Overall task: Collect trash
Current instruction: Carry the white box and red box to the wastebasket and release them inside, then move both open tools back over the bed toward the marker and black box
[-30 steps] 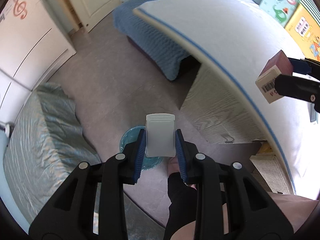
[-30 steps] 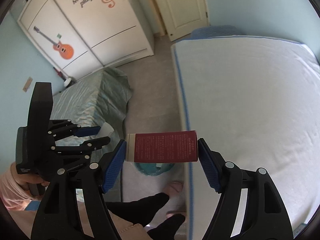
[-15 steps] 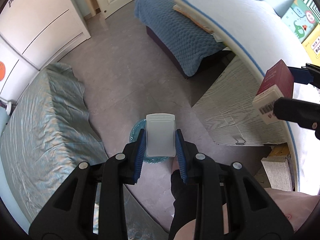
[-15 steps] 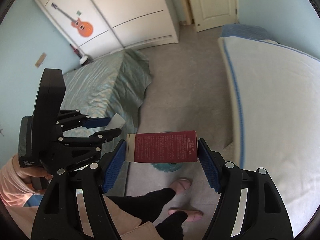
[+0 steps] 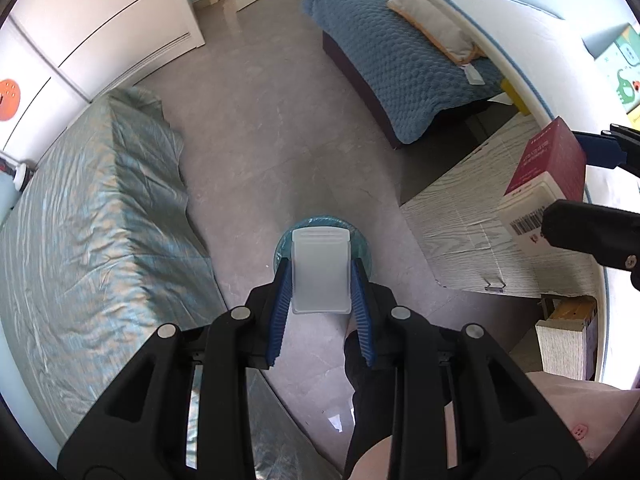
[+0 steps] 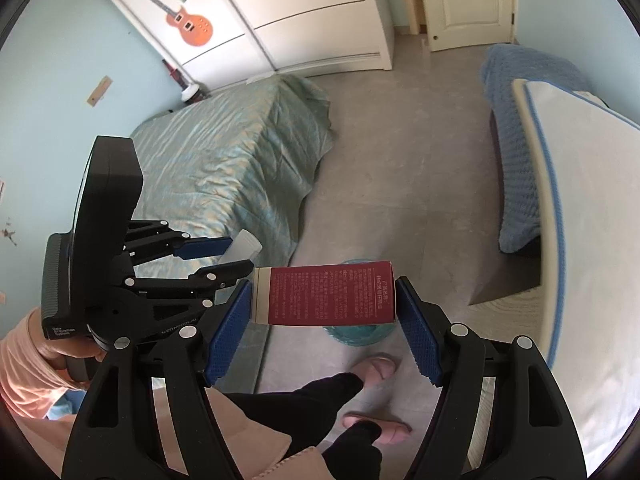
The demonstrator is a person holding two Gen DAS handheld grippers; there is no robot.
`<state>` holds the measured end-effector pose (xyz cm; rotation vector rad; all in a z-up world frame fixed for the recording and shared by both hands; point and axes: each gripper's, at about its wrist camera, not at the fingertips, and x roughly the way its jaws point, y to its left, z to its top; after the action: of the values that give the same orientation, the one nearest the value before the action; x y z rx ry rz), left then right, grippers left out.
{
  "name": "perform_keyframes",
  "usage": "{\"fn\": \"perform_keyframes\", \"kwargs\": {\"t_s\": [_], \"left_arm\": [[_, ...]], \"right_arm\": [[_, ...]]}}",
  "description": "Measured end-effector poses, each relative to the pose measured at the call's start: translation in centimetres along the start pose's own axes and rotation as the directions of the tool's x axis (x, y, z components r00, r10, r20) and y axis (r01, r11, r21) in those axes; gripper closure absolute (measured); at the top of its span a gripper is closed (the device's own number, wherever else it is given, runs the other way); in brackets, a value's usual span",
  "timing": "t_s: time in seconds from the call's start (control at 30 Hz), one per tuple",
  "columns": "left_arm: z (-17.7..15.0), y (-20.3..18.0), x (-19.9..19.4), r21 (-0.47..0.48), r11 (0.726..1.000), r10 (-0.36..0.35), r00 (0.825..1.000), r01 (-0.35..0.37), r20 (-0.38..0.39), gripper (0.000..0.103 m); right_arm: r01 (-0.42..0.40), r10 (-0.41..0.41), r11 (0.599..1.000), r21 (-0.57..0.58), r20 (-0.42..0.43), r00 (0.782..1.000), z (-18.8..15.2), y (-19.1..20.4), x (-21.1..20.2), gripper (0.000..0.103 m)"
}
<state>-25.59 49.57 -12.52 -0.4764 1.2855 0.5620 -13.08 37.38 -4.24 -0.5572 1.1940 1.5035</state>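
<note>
My left gripper (image 5: 321, 276) is shut on a small translucent white plastic container (image 5: 321, 270), held above the floor. Directly beyond it sits a round teal trash bin (image 5: 362, 246), mostly hidden by the container. My right gripper (image 6: 324, 294) is shut on a dark red and white carton (image 6: 326, 294), clamped lengthwise between the blue pads. The bin (image 6: 358, 334) shows under the carton in the right wrist view. The carton (image 5: 544, 184) and the right gripper's fingers (image 5: 592, 236) appear at the right edge of the left wrist view. The left gripper (image 6: 236, 258) with its container hangs left of the carton.
A bed with a green satin cover (image 5: 88, 216) lies to the left. A blue quilted bed (image 5: 400, 64) and a white mattress (image 6: 592, 216) stand to the right, over a wood-grain panel (image 5: 472, 216). White wardrobes (image 6: 304, 12) and a door (image 6: 468, 0) are at the back. The person's feet (image 6: 376, 368) stand near the bin.
Both grippers have swung away from the white mattress toward the floor between the beds. The teal bin sits more squarely behind the left container, and both grips are unchanged.
</note>
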Motion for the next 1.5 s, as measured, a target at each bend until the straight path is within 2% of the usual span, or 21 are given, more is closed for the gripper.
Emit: {"fn": "perform_keyframes", "kwargs": {"t_s": [0.53,0.57,0.6,0.63,0.67,0.7,0.83,1.5], "left_arm": [[0.2,1.7,1.1,-0.033,0.999,-0.01,1.0,0.009,-0.023,0.076],[0.2,1.7,1.2,-0.032,0.999,-0.013,1.0,0.012,-0.024,0.075],[0.2,1.6,1.1,-0.03,0.999,-0.015,1.0,0.014,-0.018,0.072],[0.2,1.7,1.2,-0.027,1.0,0.001,1.0,-0.002,-0.018,0.048],[0.2,1.8,1.2,-0.029,0.999,0.027,1.0,-0.028,-0.015,0.035],[0.4,1.8,1.3,-0.028,0.999,0.035,0.999,-0.035,-0.01,0.025],[0.3,2.0,1.7,-0.04,0.999,0.029,0.999,-0.03,-0.022,0.025],[0.2,1.1,1.3,-0.034,0.999,0.012,1.0,-0.012,-0.022,0.021]], "right_arm": [[-0.023,0.021,0.999,-0.037,-0.053,0.998,1.8,1.0,2.3,0.031],[-0.019,0.018,0.999,-0.033,-0.05,0.999,1.8,0.9,2.3,0.029],[-0.014,0.013,1.0,-0.027,-0.047,0.999,1.8,0.9,2.3,0.027],[-0.012,0.011,1.0,-0.017,-0.04,0.999,1.9,0.7,2.1,0.023],[-0.01,0.01,1.0,-0.005,-0.031,0.999,2.0,0.5,2.0,0.017],[-0.012,0.012,1.0,0.003,-0.028,1.0,2.1,0.4,2.0,0.016],[-0.032,0.033,0.999,0.028,-0.027,0.999,2.3,-0.4,1.8,0.016],[-0.004,0.002,0.995,0.1,0.013,1.0,1.4,-2.3,-0.1,0.015]]}}
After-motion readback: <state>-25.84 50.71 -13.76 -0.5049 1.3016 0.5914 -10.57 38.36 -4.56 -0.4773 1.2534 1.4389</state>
